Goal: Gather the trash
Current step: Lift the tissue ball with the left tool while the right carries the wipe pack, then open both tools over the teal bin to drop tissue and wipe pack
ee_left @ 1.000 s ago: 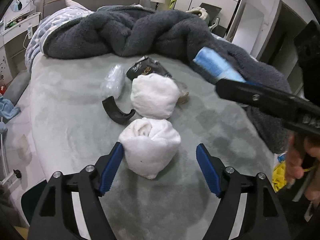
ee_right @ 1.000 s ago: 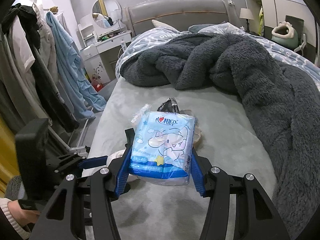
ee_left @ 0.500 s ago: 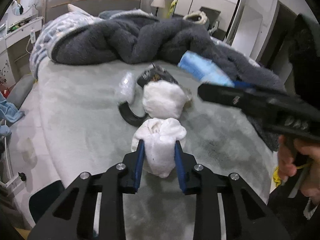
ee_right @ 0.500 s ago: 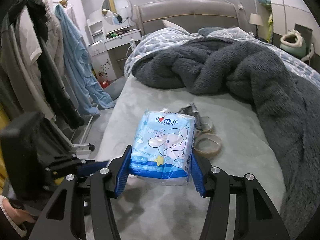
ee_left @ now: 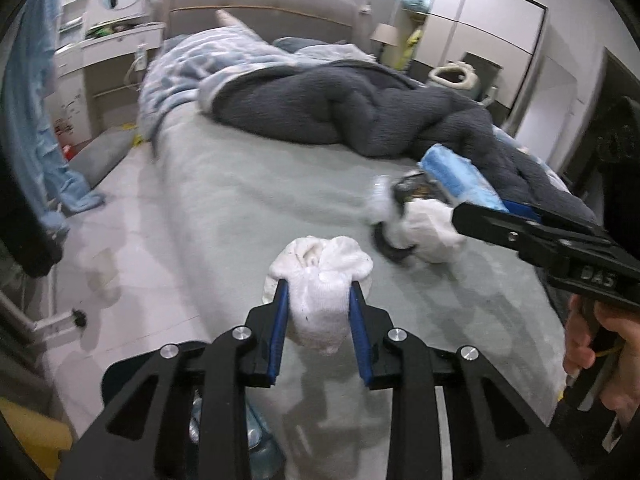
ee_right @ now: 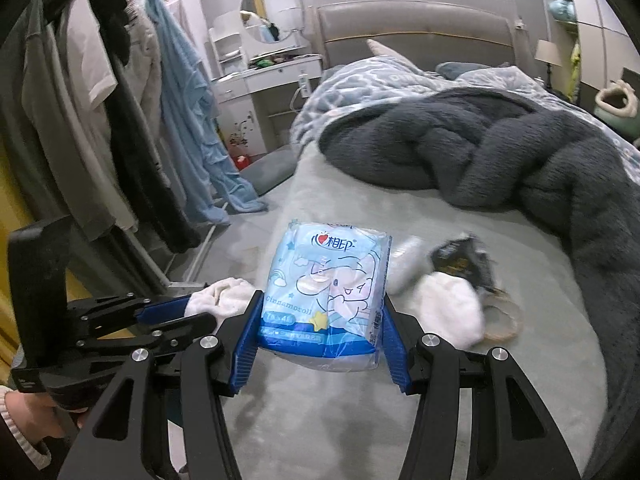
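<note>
My left gripper [ee_left: 318,300] is shut on a white balled sock [ee_left: 320,280] and holds it above the bed's near edge; the sock also shows in the right wrist view [ee_right: 222,298]. My right gripper [ee_right: 320,312] is shut on a blue tissue pack [ee_right: 328,292], held above the grey sheet; the pack also shows in the left wrist view [ee_left: 460,178]. A second white balled sock [ee_right: 448,308], a black wrapper [ee_right: 460,264], a clear crumpled plastic piece [ee_right: 404,264] and a tape ring [ee_right: 502,320] lie on the bed beyond it.
A dark grey blanket [ee_right: 500,152] is heaped across the far and right of the bed [ee_right: 340,420]. Clothes hang on a rack [ee_right: 100,120] to the left. A dresser with a round mirror [ee_right: 272,12] stands beyond. A wardrobe [ee_left: 480,24] is at the back right.
My left gripper closed on the near white sock and lifted it toward the left bed edge. My right gripper kept the tissue pack and shifted left.
</note>
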Demonstrator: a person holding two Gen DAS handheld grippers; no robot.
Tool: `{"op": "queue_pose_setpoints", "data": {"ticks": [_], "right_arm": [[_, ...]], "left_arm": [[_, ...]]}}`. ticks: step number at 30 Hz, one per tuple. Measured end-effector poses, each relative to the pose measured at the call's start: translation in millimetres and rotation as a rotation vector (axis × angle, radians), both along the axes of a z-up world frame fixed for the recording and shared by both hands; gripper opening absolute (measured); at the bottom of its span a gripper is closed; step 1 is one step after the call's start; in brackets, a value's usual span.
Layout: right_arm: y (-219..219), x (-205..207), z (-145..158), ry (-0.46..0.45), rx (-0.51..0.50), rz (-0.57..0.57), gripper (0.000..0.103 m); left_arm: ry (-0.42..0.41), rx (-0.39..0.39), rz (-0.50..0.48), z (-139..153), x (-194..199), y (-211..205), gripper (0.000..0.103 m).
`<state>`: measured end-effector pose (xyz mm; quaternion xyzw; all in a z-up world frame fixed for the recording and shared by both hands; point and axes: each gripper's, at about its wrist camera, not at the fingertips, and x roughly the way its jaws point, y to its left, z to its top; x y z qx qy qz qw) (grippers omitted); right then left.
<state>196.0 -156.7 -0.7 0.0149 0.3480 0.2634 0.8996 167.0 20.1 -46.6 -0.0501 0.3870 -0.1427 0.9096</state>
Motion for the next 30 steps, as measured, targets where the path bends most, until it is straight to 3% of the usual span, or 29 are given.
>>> {"op": "queue_pose_setpoints", "data": {"ticks": [17,25,30], "right_arm": [[105,-7,-2,0.003,-0.034,0.177,0.055],[142,-11,-12,0.015,-0.061,0.244,0.055],[163,-15,-24,0.03,-0.085,0.288,0.055]], "left_arm": [[0.176,0.082,0.148,-47,-6,90,0.032],[0.321,0.125,0.186,-79,-11,120,0.032],[0.435,0.106,0.205,-104,-16,140,0.032]]}}
